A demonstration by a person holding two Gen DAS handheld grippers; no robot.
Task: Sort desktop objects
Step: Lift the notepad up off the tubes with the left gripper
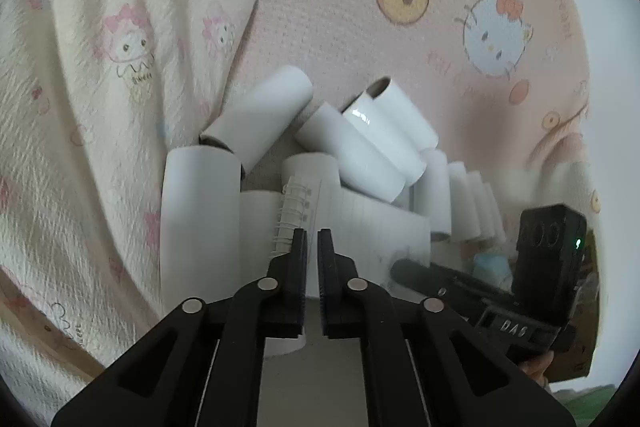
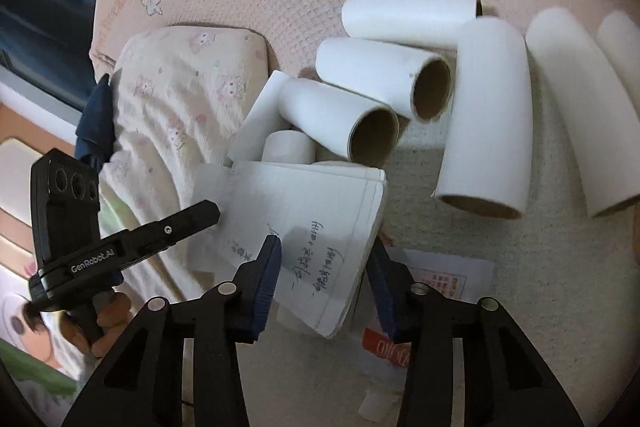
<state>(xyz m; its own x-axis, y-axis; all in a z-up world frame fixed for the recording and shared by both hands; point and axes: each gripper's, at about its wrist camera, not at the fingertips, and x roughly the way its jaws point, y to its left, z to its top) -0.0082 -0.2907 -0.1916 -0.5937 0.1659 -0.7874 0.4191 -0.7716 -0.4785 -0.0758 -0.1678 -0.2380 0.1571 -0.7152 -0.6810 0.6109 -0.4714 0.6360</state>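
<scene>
A spiral notebook [image 2: 312, 239] with lined, handwritten pages lies tilted on a pile of white cardboard tubes [image 2: 360, 115]. My right gripper [image 2: 324, 247] is open, its fingers on either side of the notebook's near corner without clamping it. The notebook [image 1: 360, 227] and tubes [image 1: 360, 147] also show in the left wrist view. My left gripper [image 1: 313, 239] has its fingers nearly closed with a thin gap, empty, just short of the notebook's spiral edge. In the right wrist view its body [image 2: 120, 243] is at the left, beside the notebook.
A cream cartoon-print cloth [image 1: 100, 87] lies at the left over a pink Hello Kitty mat [image 1: 400, 7]. Several more tubes [image 2: 560, 107] lie in a row at the right. Printed paper slips [image 2: 436, 287] lie under the notebook.
</scene>
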